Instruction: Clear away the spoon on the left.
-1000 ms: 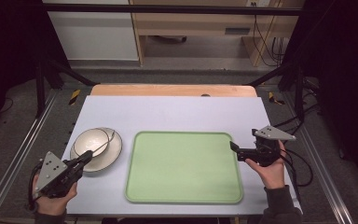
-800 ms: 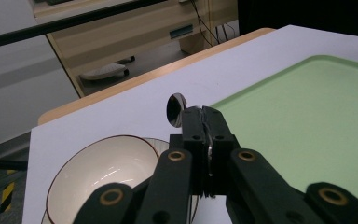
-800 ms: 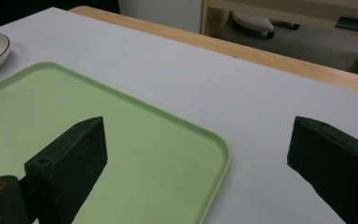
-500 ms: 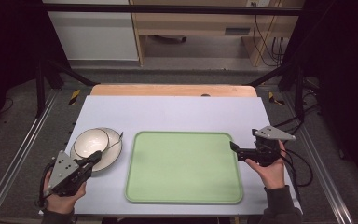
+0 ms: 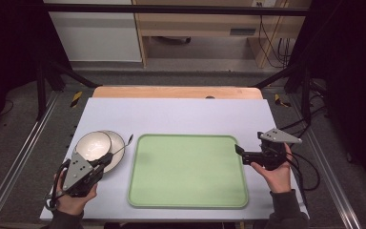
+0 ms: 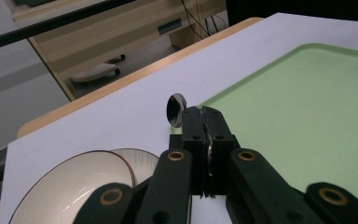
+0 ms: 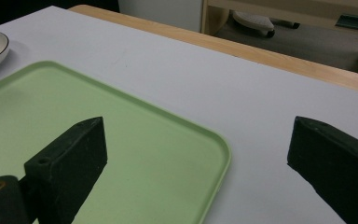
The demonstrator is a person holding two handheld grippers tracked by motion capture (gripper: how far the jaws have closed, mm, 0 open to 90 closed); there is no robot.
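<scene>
My left gripper [image 5: 106, 160] [image 6: 207, 119] is shut on the thin handle of a metal spoon [image 5: 124, 145], whose bowl [image 6: 175, 110] sticks out past the jaw tips, above the table by the tray's near left corner. Just left of it, a white bowl [image 5: 93, 145] [image 6: 70, 179] sits on a white plate [image 5: 117, 141]. An empty green tray [image 5: 188, 171] [image 6: 307, 102] [image 7: 135, 154] lies in the middle of the table. At the tray's right edge my right gripper [image 5: 238, 151] [image 7: 198, 128] stands open, one jaw over the tray and one over the table, nothing between them.
The white tabletop [image 5: 181, 114] has a wooden strip [image 5: 176, 92] along its far edge. Cables [image 5: 310, 167] trail off at the right of the table. Beyond the table stand a wooden shelf [image 5: 209, 24] and dark metal frame legs.
My left gripper has moved right and rolled over, carrying the spoon away from the bowl toward the tray's left edge. The right gripper has stayed put.
</scene>
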